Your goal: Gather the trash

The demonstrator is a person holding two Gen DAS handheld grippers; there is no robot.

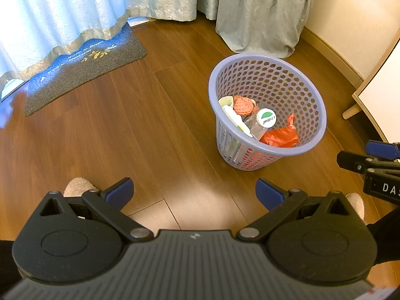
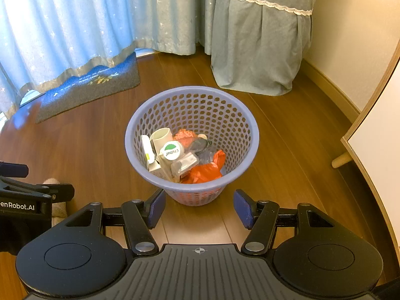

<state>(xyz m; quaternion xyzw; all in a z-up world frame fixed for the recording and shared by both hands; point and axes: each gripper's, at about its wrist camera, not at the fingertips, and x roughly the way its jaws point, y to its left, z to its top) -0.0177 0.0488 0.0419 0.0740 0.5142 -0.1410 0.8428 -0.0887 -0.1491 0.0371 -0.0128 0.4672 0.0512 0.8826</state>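
A lilac perforated waste basket stands upright on the wooden floor. Inside lie an orange plastic bag, a white cap with a green mark, a white cup, cartons and clear wrappers. My left gripper is open and empty, low over bare floor to the left of the basket. My right gripper is open and empty, just short of the basket's near side. Each gripper shows at the edge of the other's view: the right gripper, the left gripper.
A grey and blue doormat lies at the left by light blue curtains. A grey-green cloth-covered object stands behind the basket. A wooden furniture leg is at the right. A person's socked feet are below.
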